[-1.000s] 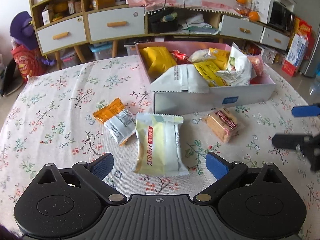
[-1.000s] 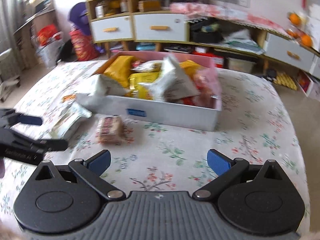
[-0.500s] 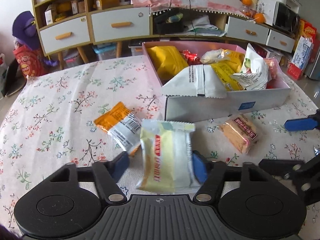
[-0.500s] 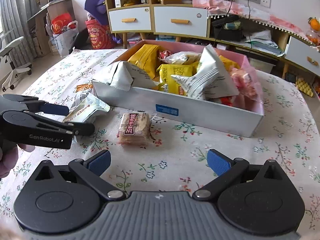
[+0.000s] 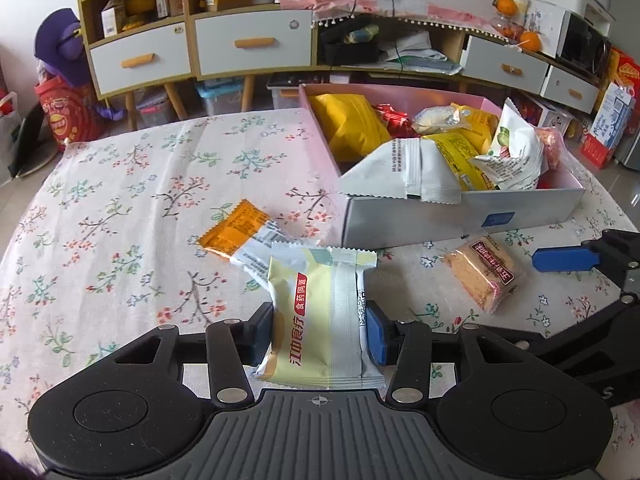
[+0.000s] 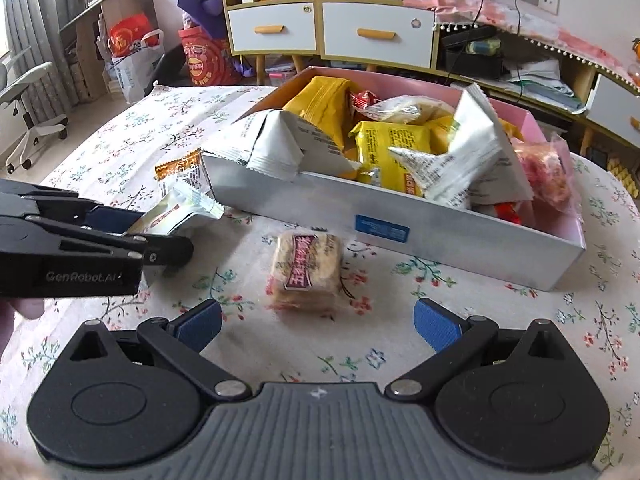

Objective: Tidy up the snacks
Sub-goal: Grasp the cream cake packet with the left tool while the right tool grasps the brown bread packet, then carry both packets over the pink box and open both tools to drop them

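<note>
The pink-lined box (image 5: 460, 220) sat on the floral tablecloth (image 5: 120, 220), and it was stuffed: a big yellow bag (image 5: 352, 128) at the back corner, a white pouch (image 5: 404, 172) slumped over the near wall, yellow packets (image 6: 392, 148), a white-and-green bag (image 5: 516, 148) and a pink-red bag (image 6: 544, 168) at the far end. Crowded in there, with packets standing above the rim.

Out on the cloth, the left gripper (image 5: 320, 328) had the pale yellow snack pack (image 5: 320, 320) right between its pads, jaws closing on it and pressing both sides of the wrapper. Behind that pack lay an orange-and-white packet (image 5: 240, 236), partly tucked under it.

The right gripper (image 6: 316, 320) stood wide and empty, and the cracker pack (image 6: 306, 270) lay flat on the cloth just ahead of its blue pads, near the box's front wall.

The left wrist view showed the clamped wrapper head-on, and one blue finger (image 5: 564, 258) of the other tool off to the side. The right wrist view gave the side-on look at the left tool, plus a fingertip (image 6: 28, 308) of the person under it, and the table's rounded left edge with an office chair (image 6: 28, 92) beyond.

Open cloth stretched wide to the left of the box; the front strip was tighter.
</note>
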A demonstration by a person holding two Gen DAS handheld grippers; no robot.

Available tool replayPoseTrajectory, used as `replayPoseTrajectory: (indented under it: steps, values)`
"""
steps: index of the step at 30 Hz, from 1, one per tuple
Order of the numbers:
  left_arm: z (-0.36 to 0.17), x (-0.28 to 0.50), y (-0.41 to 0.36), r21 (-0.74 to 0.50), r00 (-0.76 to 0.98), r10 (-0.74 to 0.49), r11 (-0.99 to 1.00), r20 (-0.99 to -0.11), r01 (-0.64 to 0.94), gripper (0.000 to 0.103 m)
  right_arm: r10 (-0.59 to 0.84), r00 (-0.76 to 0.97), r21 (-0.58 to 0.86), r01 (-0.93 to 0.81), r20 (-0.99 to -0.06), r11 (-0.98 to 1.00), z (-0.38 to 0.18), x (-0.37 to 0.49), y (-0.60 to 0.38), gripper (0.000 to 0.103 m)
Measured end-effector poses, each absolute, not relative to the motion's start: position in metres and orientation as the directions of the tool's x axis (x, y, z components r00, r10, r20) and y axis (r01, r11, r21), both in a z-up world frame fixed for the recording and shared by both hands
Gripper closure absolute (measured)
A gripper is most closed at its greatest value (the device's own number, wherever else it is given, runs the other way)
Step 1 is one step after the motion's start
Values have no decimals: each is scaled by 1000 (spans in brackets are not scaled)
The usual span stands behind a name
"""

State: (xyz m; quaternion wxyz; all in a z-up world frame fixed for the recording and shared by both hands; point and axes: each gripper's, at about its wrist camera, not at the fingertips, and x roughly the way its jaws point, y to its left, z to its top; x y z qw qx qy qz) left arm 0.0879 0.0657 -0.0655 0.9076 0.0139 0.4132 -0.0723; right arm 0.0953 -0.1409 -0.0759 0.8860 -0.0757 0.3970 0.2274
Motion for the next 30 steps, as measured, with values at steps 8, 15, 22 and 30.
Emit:
replayPoseTrajectory:
  steps: [8,15,22,30]
  values:
    - [-64,84,75,-38,639,-97,994,-763,105,58,320,592,34,-442,-739,896,-75,99,-132,9]
    - [-62,82,76,-41,637,-94,994,-765,98,58,316,596,54,-415,-738,908,-71,105,-124,23]
    - [-62,83,73,-47,632,-95,995,-769,93,58,299,597,38,-409,-745,912,-69,107,-115,47]
    - [-62,82,69,-37,626,-91,994,-774,100,58,289,592,28,-409,-753,912,-67,108,-115,71]
